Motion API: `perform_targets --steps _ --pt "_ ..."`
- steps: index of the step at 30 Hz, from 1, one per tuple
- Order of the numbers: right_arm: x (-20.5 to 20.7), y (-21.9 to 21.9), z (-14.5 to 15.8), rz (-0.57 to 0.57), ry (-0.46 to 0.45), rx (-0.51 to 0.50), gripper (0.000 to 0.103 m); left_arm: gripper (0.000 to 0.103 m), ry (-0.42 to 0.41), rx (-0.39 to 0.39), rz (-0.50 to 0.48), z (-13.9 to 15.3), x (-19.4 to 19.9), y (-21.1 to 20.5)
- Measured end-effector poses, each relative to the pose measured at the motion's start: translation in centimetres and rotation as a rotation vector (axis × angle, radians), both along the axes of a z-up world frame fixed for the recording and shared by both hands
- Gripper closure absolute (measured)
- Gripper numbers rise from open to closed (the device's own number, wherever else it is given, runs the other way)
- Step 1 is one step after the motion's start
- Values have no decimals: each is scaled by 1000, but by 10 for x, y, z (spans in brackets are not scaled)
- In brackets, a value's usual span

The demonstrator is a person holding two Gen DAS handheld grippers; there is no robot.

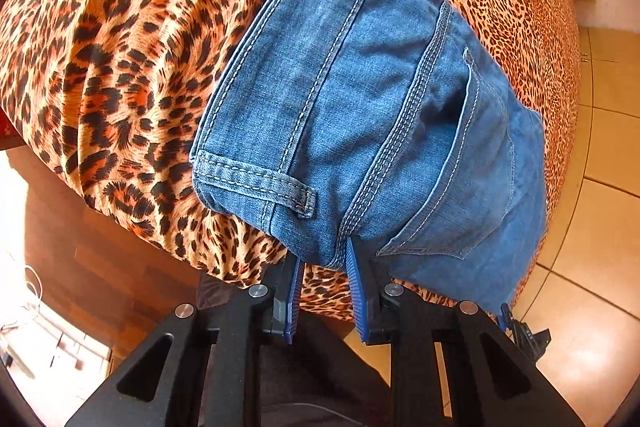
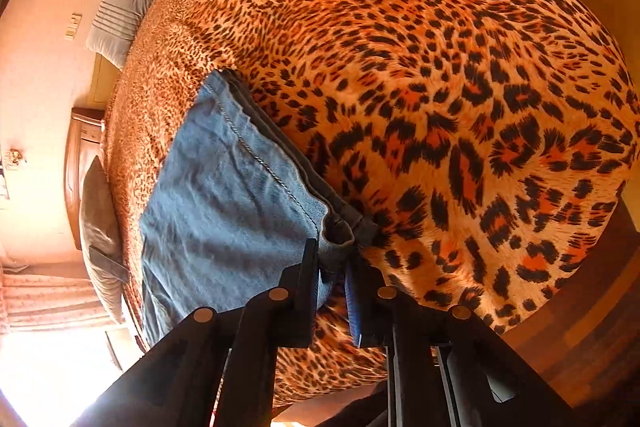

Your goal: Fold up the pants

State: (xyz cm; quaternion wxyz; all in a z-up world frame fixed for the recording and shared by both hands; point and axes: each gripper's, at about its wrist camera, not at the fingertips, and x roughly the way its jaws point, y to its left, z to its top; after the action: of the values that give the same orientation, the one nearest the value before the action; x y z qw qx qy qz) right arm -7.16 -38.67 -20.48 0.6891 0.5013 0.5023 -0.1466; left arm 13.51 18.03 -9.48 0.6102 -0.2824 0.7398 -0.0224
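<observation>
Blue jeans [image 1: 360, 107] lie folded on a leopard-print bed cover [image 1: 120, 47]. The left wrist view shows their waist end, with belt loops and a back pocket. My left gripper [image 1: 325, 263] is shut on the near edge of that end, and denim fills the gap between its blue pads. In the right wrist view the paler leg end of the jeans [image 2: 224, 195] lies flat on the cover [image 2: 440, 87]. My right gripper [image 2: 332, 259] stands slightly open around the hem corner, which sits loosely between its fingers.
The bed edge runs just below both grippers. A grey pillow [image 2: 116, 19] and a darker cushion [image 2: 100, 227] lie at the head of the bed beside a wooden nightstand [image 2: 80, 147]. Tiled floor [image 1: 600, 227] and wood flooring [image 2: 592, 327] surround the bed.
</observation>
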Motion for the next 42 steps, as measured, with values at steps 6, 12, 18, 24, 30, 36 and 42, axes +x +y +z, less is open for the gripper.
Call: perform_targets --steps 6,12,18,24,30,36,42 --pt "-12 -21 29 17 24 -143 67 76 -70 -48 -101 27 -15 20" --pt "42 -8 81 188 -94 -252 52 65 -153 -20 7 50 17 58" --pt "172 99 95 577 -217 -228 43 61 -181 8 59 37 81 51" --pt "286 218 69 918 -174 -336 38 56 -151 -11 83 21 111 39" --pt "330 276 26 1180 -41 -440 45 57 -98 88 -33 -4 112 20" --pt "338 279 35 1185 -56 -506 97 70 -92 192 -100 -14 104 17" --pt "335 254 39 1036 -60 -458 92 73 -114 163 -101 13 107 22"
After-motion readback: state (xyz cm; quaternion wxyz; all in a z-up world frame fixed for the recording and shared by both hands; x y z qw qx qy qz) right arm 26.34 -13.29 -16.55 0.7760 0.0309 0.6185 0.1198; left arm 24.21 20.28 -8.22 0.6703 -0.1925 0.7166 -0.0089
